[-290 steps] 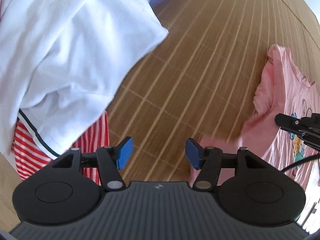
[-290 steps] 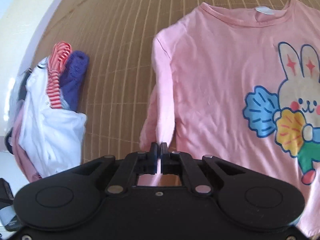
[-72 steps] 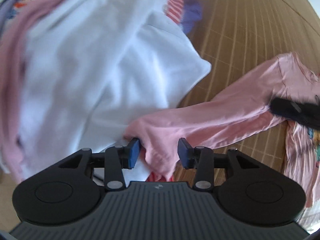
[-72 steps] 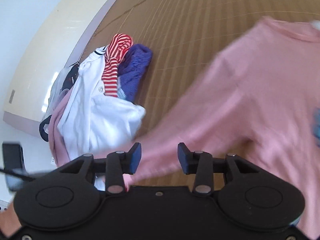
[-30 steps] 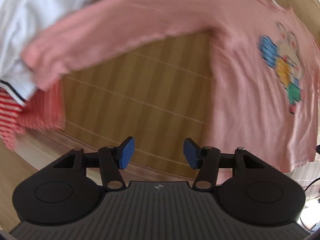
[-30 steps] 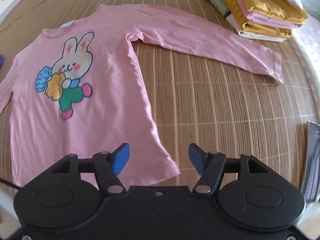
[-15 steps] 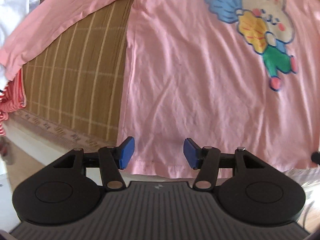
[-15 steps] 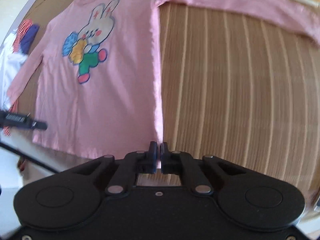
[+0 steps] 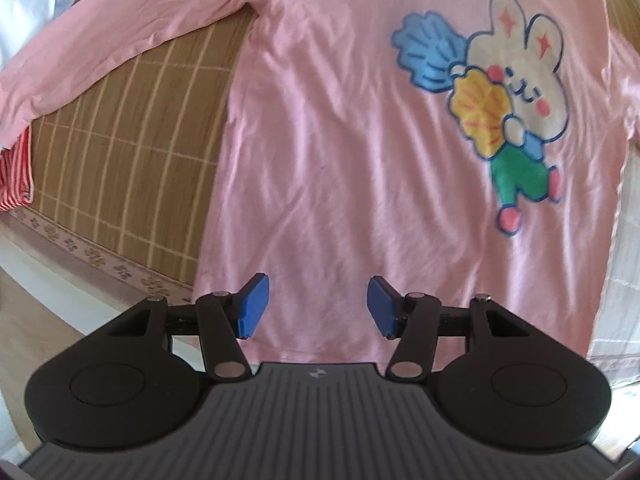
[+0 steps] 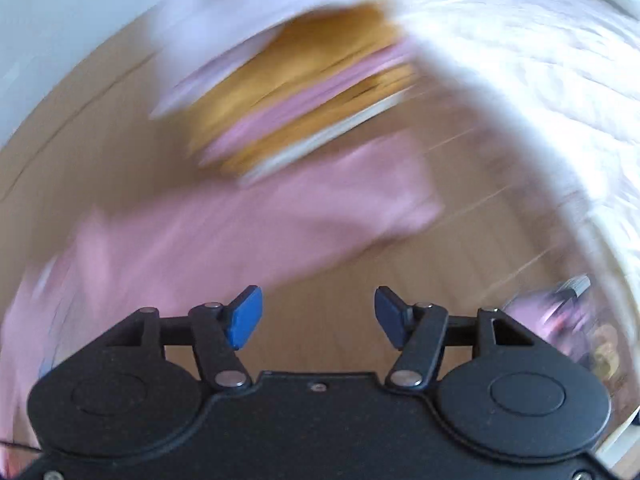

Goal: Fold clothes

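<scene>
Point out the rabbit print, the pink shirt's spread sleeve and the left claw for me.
Rabbit print (image 9: 516, 76): left wrist view, on the rabbit's face.
Pink shirt's spread sleeve (image 9: 120, 36): left wrist view, mid-sleeve over the mat.
Left claw (image 9: 314, 306): left wrist view, midway between its open blue fingertips.

Left wrist view looks down, close over the pink shirt (image 9: 340, 160); the blurred right view shares its sleeve (image 10: 240, 232)

Bare bamboo mat (image 9: 132, 152) is lying free left of the pink shirt (image 9: 340, 160). A white garment (image 9: 28, 4) and a striped one (image 9: 14, 176) are blocking the far left; a blurred folded stack (image 10: 312, 92) is crowding the right sleeve (image 10: 248, 232).
</scene>
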Tool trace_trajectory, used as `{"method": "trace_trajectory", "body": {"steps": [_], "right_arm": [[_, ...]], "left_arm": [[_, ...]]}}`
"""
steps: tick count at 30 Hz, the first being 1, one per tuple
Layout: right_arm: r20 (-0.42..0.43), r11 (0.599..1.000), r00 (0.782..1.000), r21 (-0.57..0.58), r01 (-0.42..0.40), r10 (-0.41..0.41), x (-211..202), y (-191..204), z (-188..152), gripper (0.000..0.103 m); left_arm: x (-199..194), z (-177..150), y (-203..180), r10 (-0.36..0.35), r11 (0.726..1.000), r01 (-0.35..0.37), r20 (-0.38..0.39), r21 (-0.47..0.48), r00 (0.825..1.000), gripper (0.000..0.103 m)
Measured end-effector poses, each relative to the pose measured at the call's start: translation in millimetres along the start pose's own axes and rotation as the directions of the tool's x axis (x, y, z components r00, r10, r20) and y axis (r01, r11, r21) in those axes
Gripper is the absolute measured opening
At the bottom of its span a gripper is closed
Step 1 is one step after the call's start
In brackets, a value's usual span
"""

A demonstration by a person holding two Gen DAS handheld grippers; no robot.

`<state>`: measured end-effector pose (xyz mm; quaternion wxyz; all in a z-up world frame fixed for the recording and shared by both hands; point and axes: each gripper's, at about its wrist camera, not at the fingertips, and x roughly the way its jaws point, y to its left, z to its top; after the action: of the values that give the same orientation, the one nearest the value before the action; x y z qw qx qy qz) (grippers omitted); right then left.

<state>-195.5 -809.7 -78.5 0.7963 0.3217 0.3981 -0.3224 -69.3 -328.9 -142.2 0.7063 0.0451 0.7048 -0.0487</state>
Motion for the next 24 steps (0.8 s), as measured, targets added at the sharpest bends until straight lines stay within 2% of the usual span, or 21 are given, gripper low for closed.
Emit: {"method": "trace_trajectory", "body": {"steps": [2, 4, 7, 9, 11, 13, 14, 16, 19, 21, 24], "right_arm": [[0.031, 0.993, 0.997, 0.095, 0.067, -0.07, 17, -19, 21, 0.064], [0.033, 0.988, 0.996, 0.132, 0.082, -0.087, 32, -29, 35, 0.063], [0.054, 0.993, 0.996, 0.09, 0.072, -0.077, 43, -31, 42, 0.062], [0.057, 0.995, 0.994, -0.012, 0.099, -0.098, 49, -19, 42, 0.062], [0.069, 0.983, 0.99, -0.13, 0.129, -0.121, 54, -4, 38, 0.056], [0.1, 0.957, 0.986, -0.245, 0.154, -0.133, 55, 11, 27, 0.034], [0.109, 0.945, 0.985, -0.285, 0.16, -0.134, 55, 18, 23, 0.029], [0.111, 0.932, 0.985, -0.326, 0.159, -0.13, 54, 30, 18, 0.008], [0.088, 0.954, 0.99, -0.27, 0.133, -0.113, 48, 34, 18, 0.006], [0.102, 0.967, 0.991, -0.228, 0.109, -0.088, 33, 34, 13, 0.006], [0.139, 0.968, 0.99, -0.247, 0.051, -0.016, -3, 53, 2, 0.006]], "left_arm": [[-1, -1, -2, -0.008, 1.0, 0.008, 0.005, -0.005, 1.0, 0.061], [-1, -3, -3, -0.008, 1.0, 0.008, 0.004, -0.004, 1.0, 0.061], [1, -7, -4, -0.008, 1.0, 0.008, -0.001, -0.004, 1.0, 0.061], [4, -10, -5, -0.008, 1.0, 0.008, -0.007, -0.007, 1.0, 0.061], [7, -12, -7, -0.008, 1.0, 0.008, -0.013, -0.011, 1.0, 0.061], [9, -14, -11, -0.014, 1.0, 0.014, -0.018, -0.01, 1.0, 0.061], [10, -15, -13, -0.016, 1.0, 0.016, -0.021, -0.009, 1.0, 0.061], [10, -16, -18, -0.023, 1.0, 0.023, -0.021, -0.002, 1.0, 0.061], [6, -17, -23, -0.031, 0.999, 0.031, 0.0, 0.024, 1.0, 0.061], [3, -15, -24, -0.031, 0.999, 0.031, 0.019, 0.03, 0.999, 0.061], [0, -13, -18, -0.042, 0.999, 0.042, 0.045, 0.001, 0.998, 0.061]]}}
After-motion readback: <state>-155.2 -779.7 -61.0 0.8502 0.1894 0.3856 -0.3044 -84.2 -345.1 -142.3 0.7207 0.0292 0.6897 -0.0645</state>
